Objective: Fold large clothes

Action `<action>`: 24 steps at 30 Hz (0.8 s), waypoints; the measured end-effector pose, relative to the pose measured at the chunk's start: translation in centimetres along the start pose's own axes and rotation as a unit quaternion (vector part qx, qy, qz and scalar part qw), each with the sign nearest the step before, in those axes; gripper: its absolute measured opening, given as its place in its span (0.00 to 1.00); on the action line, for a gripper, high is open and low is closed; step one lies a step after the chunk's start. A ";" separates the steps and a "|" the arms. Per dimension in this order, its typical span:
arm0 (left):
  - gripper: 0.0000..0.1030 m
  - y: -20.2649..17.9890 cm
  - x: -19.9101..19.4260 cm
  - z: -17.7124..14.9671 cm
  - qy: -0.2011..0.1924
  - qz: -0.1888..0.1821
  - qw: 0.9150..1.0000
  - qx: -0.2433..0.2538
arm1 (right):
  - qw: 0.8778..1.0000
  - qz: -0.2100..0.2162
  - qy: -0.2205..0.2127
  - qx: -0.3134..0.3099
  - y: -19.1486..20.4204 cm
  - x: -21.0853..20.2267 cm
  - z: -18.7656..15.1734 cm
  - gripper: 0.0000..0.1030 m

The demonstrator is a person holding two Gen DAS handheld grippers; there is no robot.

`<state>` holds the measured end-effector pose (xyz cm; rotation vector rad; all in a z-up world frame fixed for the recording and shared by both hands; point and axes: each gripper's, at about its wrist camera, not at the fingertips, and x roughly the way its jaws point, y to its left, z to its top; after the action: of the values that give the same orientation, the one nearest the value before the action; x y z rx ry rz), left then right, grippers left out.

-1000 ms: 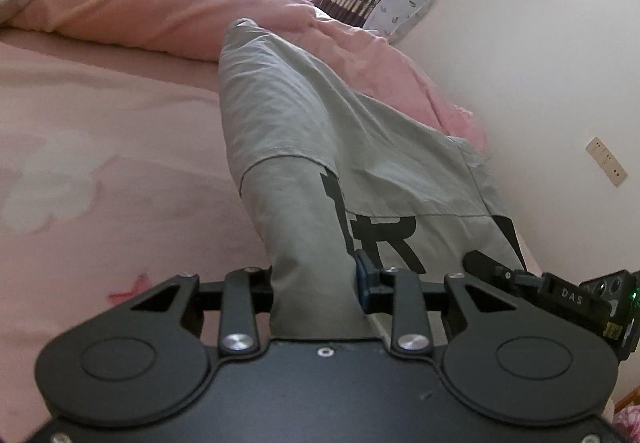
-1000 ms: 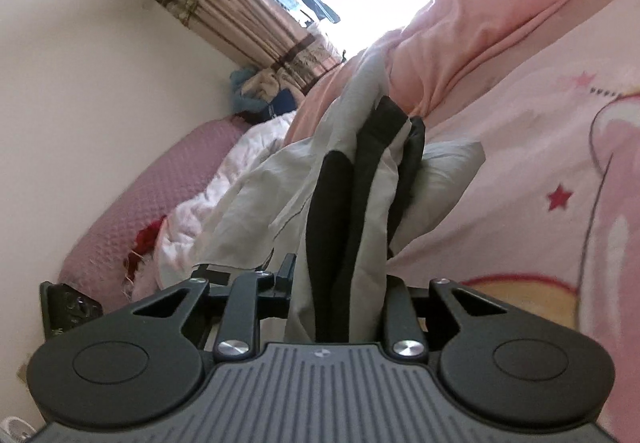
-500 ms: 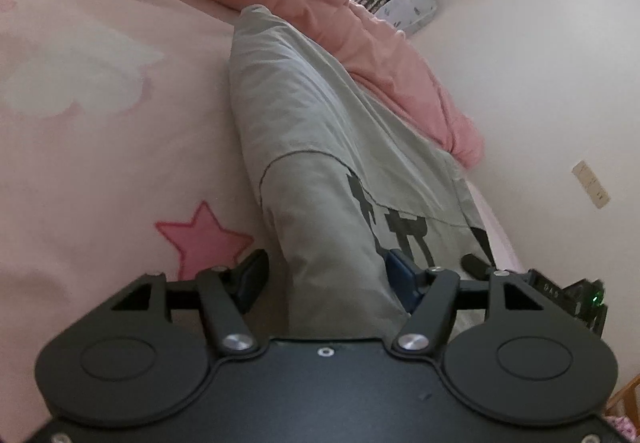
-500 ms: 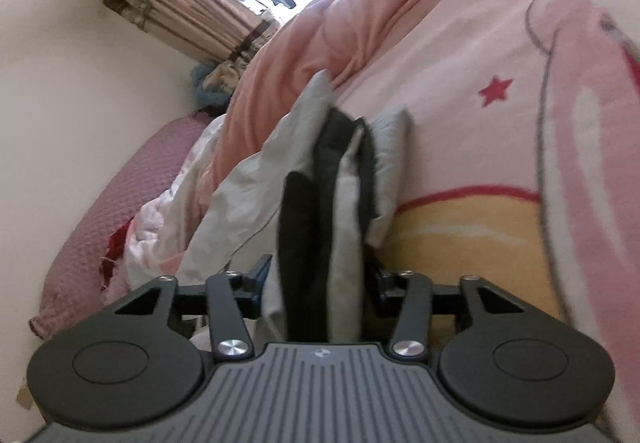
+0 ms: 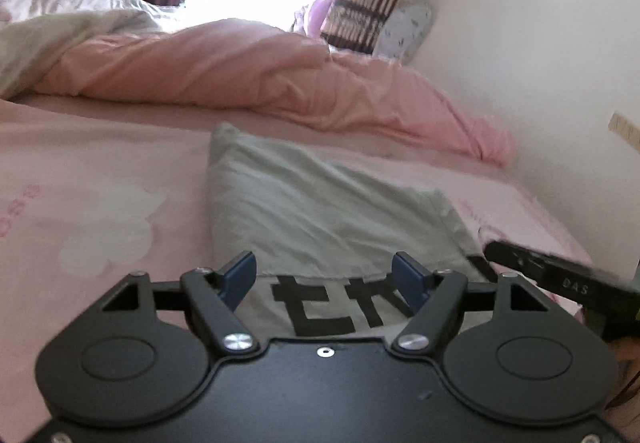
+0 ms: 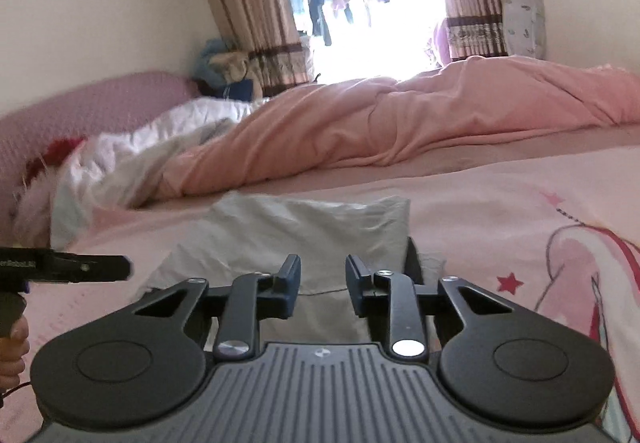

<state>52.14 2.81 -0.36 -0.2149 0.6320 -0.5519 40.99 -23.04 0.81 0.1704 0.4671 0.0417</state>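
Grey garment (image 5: 320, 211) lies folded flat on the pink bedsheet (image 5: 100, 163), black lettering on its near edge, just short of the bunched pink duvet (image 5: 248, 75).

Left gripper (image 5: 325, 273) — jaws have just been opening, now wide apart above the lettering, gripping nothing.

Right gripper (image 6: 323, 277) — jaws have just been closing, a narrow gap remains, no cloth pinched; the garment (image 6: 308, 227) lies beyond and beneath them.
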 end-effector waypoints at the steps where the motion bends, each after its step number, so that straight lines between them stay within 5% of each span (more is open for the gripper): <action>1: 0.71 0.0 1.2 0.0 0.009 0.002 1.000 0.001 | 1.000 -0.010 0.012 -0.005 0.0 0.9 -0.2 0.28; 3: 0.71 0.5 2.7 -0.2 0.022 0.006 1.000 0.002 | 0.999 -0.034 0.039 -0.008 -0.1 2.5 -0.7 0.24; 5: 0.71 0.7 3.6 -0.9 0.025 0.014 0.999 0.019 | 0.998 -0.045 0.049 -0.003 -0.8 3.5 -1.4 0.06; 10: 0.75 1.1 4.5 -2.1 0.027 0.012 0.999 0.038 | 0.998 -0.034 0.050 0.016 -1.6 4.4 -2.5 0.02; 16: 0.78 0.9 5.0 -1.4 0.030 0.009 0.999 0.035 | 0.998 -0.030 0.047 0.022 -1.4 4.0 -2.6 0.03; 19: 0.77 0.0 2.4 -1.4 0.033 0.018 0.999 0.016 | 0.998 -0.013 0.051 0.032 -1.0 1.1 -2.2 0.20; 24: 0.77 -3.0 -4.1 -5.2 0.001 0.035 0.998 0.052 | 0.999 0.008 0.035 0.012 0.8 -6.0 -4.7 0.21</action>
<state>44.96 2.46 -1.39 -0.0945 0.6091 -0.5169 33.53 -21.94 -0.56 0.1963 0.5365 0.0579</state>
